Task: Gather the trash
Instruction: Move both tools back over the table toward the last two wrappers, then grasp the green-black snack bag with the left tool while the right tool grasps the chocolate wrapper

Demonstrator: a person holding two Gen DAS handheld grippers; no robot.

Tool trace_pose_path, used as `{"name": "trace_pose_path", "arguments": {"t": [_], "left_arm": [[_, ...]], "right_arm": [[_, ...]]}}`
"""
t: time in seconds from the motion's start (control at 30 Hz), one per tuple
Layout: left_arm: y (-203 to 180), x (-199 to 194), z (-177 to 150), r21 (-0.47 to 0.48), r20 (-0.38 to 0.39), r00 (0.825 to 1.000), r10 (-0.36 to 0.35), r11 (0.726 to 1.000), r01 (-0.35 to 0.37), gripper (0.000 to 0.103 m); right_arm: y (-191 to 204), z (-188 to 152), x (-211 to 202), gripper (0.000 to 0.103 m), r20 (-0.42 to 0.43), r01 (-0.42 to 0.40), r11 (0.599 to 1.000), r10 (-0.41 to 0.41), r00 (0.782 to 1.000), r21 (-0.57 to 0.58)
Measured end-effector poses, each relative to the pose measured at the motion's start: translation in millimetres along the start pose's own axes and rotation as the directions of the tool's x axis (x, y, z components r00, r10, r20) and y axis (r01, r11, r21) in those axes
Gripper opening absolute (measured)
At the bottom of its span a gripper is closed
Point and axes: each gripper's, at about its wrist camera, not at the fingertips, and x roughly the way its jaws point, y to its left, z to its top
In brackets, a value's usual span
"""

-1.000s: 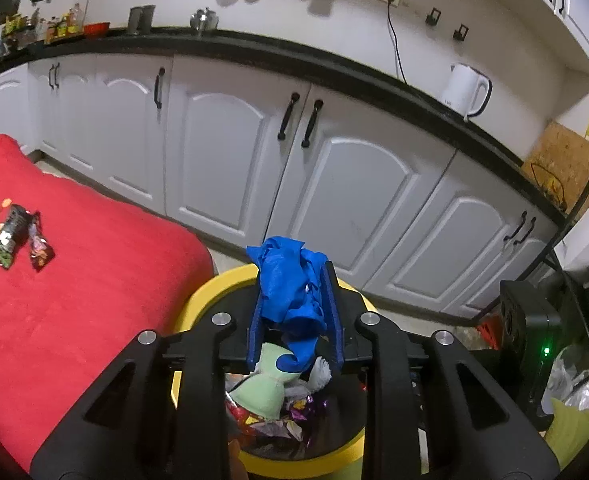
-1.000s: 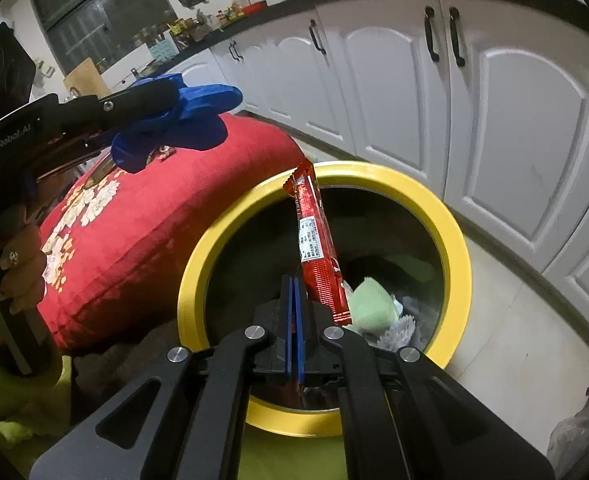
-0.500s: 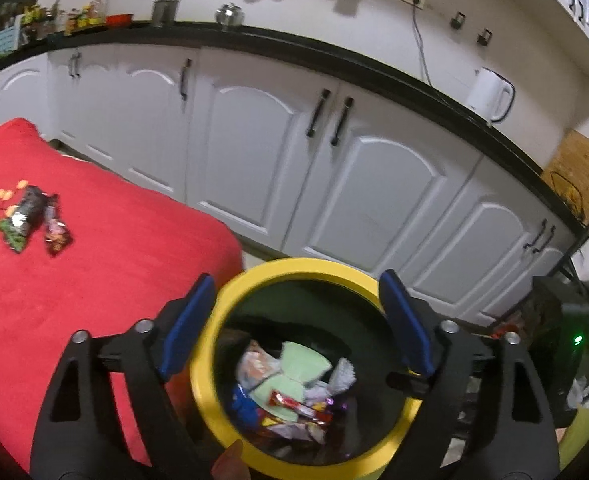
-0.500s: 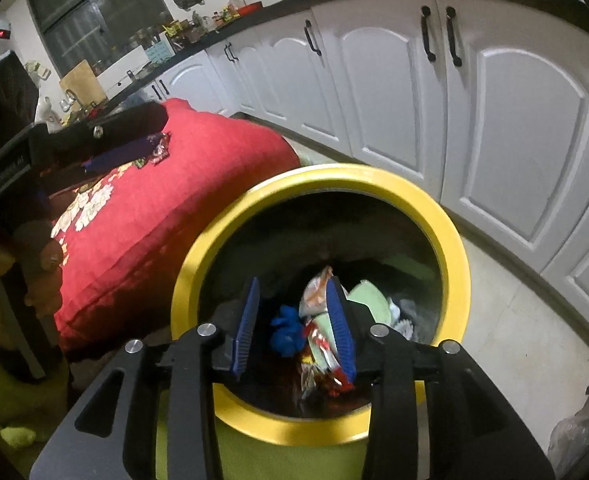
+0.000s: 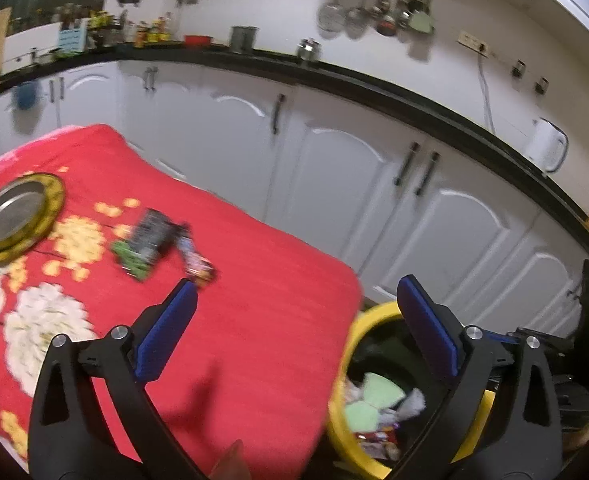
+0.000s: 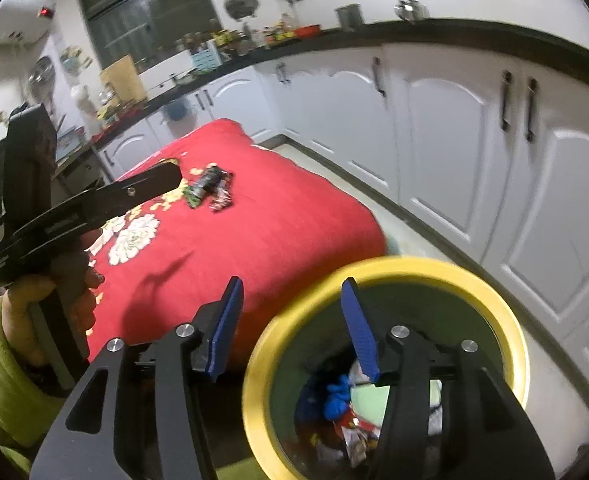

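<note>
In the right view alone, blue wrapper [image 6: 336,398] binned; both tongs [image 5: 294,316] [image 6: 290,312] agape, just widening, empty.

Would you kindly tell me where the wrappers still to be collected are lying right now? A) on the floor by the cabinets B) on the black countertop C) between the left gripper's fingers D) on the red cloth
D: the wrappers lie on the red cloth, beyond the open, empty left gripper.

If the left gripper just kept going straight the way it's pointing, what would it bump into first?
Probably the red cloth. The left gripper is open and empty, aimed at the cloth's near corner, beside the yellow-rimmed bin. The wrappers lie off to the left. Depth is hard to judge.
</note>
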Motion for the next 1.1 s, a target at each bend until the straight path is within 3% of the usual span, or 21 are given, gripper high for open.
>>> {"name": "trace_pose_path", "arguments": {"t": [0.3,0.57,0.97,1.0,1.1], "left_arm": [[66,-9,19,-0.057,0.034,0.993,0.109,0.993,-0.107,0.092],[119,10,26,-0.128,-0.017,0.987,0.161,0.979,-0.161,0.092],[165,60,28,-0.267,-0.124,0.990,0.064,0.959,-0.095,0.091],[167,64,28,-0.273,-0.130,0.990,0.053,0.958,-0.087,0.090],[169,80,25,-0.293,-0.157,0.987,0.018,0.954,-0.064,0.082]], "right_arm": [[47,37,51,0.053,-0.025,-0.053,0.992,0.050,0.998,-0.113],[74,65,124,0.056,-0.083,-0.054,0.982,0.040,0.996,-0.179],[81,88,216,0.055,-0.174,-0.012,0.984,-0.020,0.985,-0.180],[82,88,218,0.053,-0.171,-0.010,0.982,-0.022,0.985,-0.187],[83,87,219,0.035,-0.173,-0.006,0.979,-0.031,0.984,-0.206]]}}
